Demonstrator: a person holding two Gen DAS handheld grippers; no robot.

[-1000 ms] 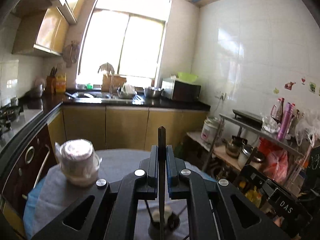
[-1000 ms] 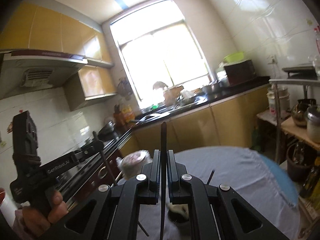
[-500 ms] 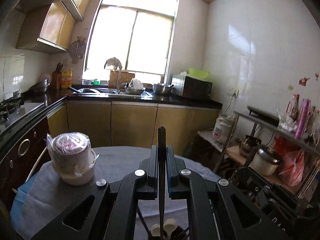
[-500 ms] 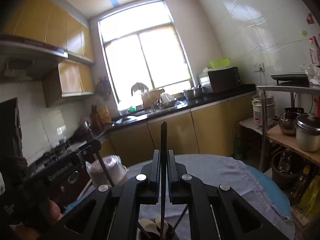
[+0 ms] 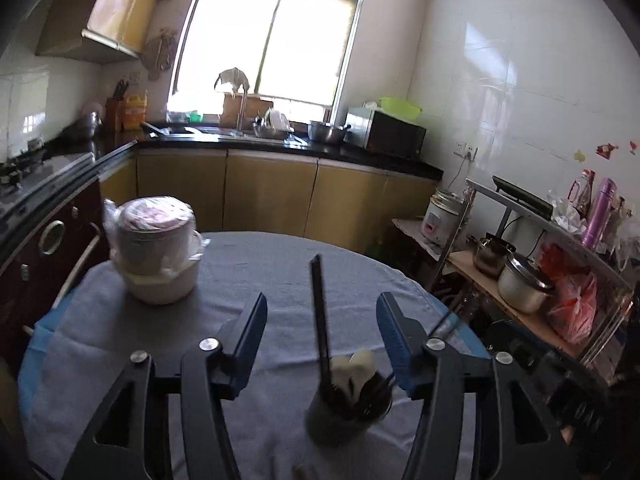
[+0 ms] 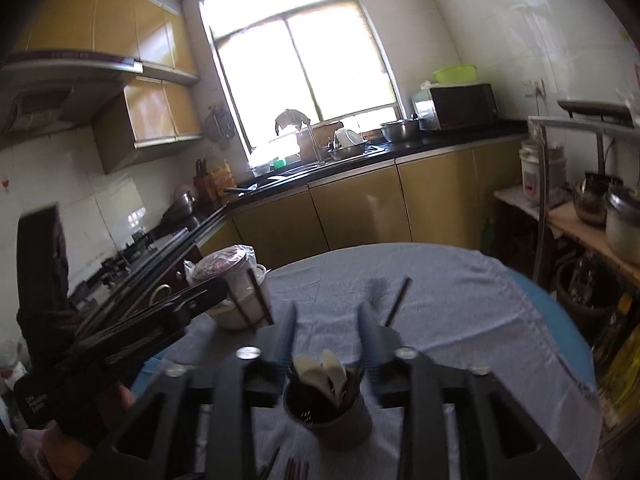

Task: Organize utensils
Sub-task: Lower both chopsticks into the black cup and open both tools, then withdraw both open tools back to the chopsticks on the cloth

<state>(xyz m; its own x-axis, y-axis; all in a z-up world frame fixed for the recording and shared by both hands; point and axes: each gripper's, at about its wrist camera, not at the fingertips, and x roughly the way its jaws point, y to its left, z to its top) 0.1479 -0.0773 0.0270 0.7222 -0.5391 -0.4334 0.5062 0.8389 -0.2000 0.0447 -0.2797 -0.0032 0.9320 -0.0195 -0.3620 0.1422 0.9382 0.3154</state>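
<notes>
**Dropping chopsticks into the holder**

I'm at the release step. My left gripper (image 5: pixel 322 332) is opening, and its dark chopstick (image 5: pixel 320 320) stands free between the pads, its tip in the utensil holder (image 5: pixel 346 412) on the table (image 5: pixel 280 272). My right gripper (image 6: pixel 326 336) is opening too, directly over the holder, its chopstick (image 6: pixel 397 300) beyond the fingers. Next I should lift both clear without tipping the holder.

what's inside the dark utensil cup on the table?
The dark utensil cup holds pale spoon heads and dark chopsticks sticking up. The cup wall hides their lower ends and the bottom, so I can't count what else is in there.
</notes>
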